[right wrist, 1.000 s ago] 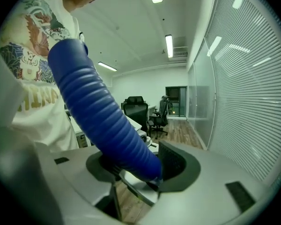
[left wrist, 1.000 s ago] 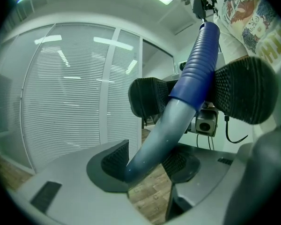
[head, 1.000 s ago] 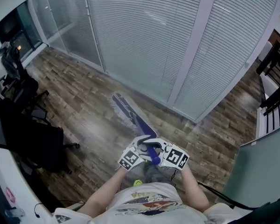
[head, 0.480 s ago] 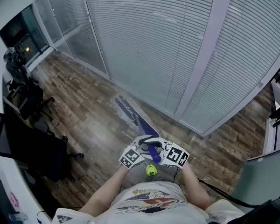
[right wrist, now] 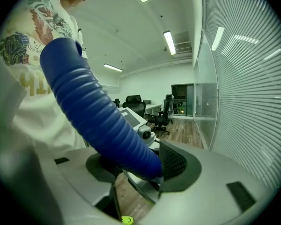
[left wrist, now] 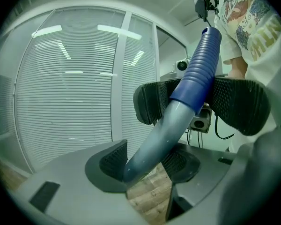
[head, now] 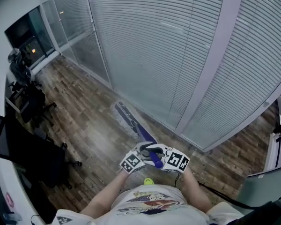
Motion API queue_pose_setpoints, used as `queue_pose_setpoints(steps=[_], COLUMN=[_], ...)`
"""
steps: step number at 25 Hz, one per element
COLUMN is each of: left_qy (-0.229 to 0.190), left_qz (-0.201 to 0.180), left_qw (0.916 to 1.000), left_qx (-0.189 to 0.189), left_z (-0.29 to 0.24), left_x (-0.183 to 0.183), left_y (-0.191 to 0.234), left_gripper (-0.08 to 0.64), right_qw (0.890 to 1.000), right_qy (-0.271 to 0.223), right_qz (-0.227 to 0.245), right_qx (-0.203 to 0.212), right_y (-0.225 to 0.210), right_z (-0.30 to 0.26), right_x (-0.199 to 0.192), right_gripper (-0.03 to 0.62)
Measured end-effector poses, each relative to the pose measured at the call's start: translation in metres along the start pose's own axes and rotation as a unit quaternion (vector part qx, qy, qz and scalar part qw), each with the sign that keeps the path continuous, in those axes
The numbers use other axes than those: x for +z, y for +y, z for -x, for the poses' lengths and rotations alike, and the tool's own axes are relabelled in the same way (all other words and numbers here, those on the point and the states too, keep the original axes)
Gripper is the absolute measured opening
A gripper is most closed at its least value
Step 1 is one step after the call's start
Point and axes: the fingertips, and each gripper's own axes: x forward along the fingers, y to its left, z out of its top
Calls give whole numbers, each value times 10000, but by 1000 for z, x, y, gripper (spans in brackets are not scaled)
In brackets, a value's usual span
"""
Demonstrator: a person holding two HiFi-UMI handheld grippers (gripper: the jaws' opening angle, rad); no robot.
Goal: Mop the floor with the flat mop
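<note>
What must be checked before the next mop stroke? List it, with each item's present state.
1. Grip of left tongs on the mop handle: ok, clamped.
2. Grip of right tongs on its blue grip: ok, clamped.
3. The mop head lying flat on the wood floor: ok.
4. Gap between mop head and blinds partition: cannot tell; it lies close along the base.
5. The office chairs out of the stroke's way: ok, off to the left.

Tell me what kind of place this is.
Most likely an office: glass partition walls covered by white slatted blinds, black swivel office chairs along the left side, and a brown wood-plank floor.
</note>
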Motion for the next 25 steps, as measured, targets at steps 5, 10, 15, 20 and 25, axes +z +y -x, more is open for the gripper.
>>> queue_pose_setpoints(steps=[5,10,15,20,25], left_qy=[-13,82,105,150,169], left_qz=[65,-10,-7,-23,18], left_qw=[10000,9999,9999,9998,9997], left_qx=[38,-94,-96,-140,-159], left_z=[-7,-19,-30,-38,-48], left_x=[3,4,8,9,11], left_y=[5,-1,2,3,4], left_gripper=[193,193,195,195,196], right_qw=[9999,9995,9991,9987,9982], right_qy=[-95,-297,-409,-481,-556], right_qz=[24,-55,-110,-159,-212], right_qx=[56,-54,-103,-111,-76], right_y=[-7,-11,-20,-26,-32], right_z=[5,19,27,34,42], right_x=[0,-3,-4,-5,-7], right_gripper=[199,199,199,199,199])
